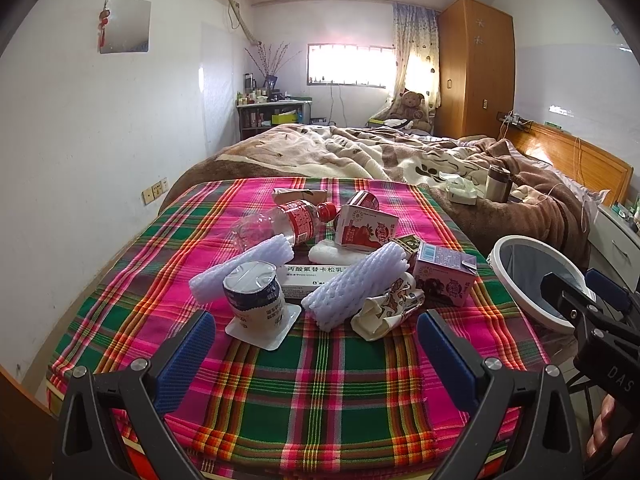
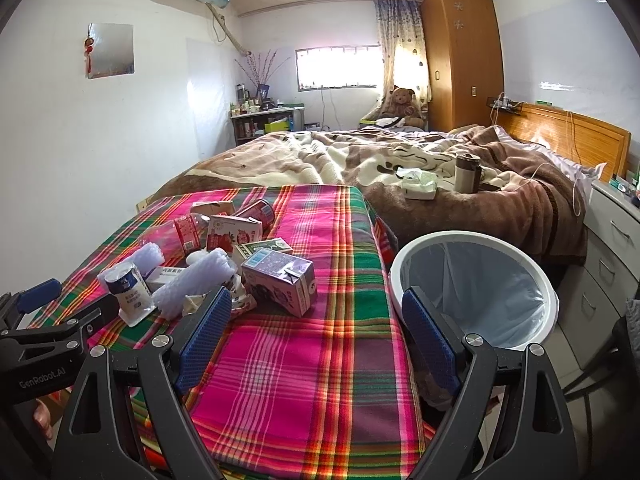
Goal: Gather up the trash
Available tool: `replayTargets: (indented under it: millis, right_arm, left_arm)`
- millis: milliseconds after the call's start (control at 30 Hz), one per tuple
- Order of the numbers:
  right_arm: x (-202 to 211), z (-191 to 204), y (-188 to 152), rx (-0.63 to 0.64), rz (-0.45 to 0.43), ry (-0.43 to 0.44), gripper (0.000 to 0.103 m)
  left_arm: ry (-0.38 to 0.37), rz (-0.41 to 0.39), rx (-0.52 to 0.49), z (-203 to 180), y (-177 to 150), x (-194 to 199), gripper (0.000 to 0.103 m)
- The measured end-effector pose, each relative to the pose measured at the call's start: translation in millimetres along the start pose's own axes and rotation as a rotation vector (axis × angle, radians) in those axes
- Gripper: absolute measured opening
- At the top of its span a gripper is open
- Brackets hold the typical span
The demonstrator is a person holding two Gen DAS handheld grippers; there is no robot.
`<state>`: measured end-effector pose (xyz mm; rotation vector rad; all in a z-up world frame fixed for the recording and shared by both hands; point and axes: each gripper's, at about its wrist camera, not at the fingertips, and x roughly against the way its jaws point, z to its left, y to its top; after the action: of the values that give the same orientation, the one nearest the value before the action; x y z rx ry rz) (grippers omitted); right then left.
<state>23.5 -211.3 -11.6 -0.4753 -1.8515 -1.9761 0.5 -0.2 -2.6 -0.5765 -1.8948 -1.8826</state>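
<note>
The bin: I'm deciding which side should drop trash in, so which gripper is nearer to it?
Right. The right gripper is open beside the bin; the left gripper is open over the cloth, facing the yogurt cup.

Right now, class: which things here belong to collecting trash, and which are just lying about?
For the job:
clear bottle
strawberry carton
purple carton
yogurt cup
foam nets
crumpled wrapper
lined bin

Lying about:
teddy bear
travel mug
tissue box
blanket
</note>
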Motion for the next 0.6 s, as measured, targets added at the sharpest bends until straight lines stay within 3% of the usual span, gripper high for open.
replayTargets:
  millis: [600]
  right_arm:
    - [-0.1, 1.5, 0.8, 0.009, -0.004, -0.008, 0.089]
  left_arm:
    - [0.004, 0.002, 0.000, -0.7, -0.5, 0.6, 0.103]
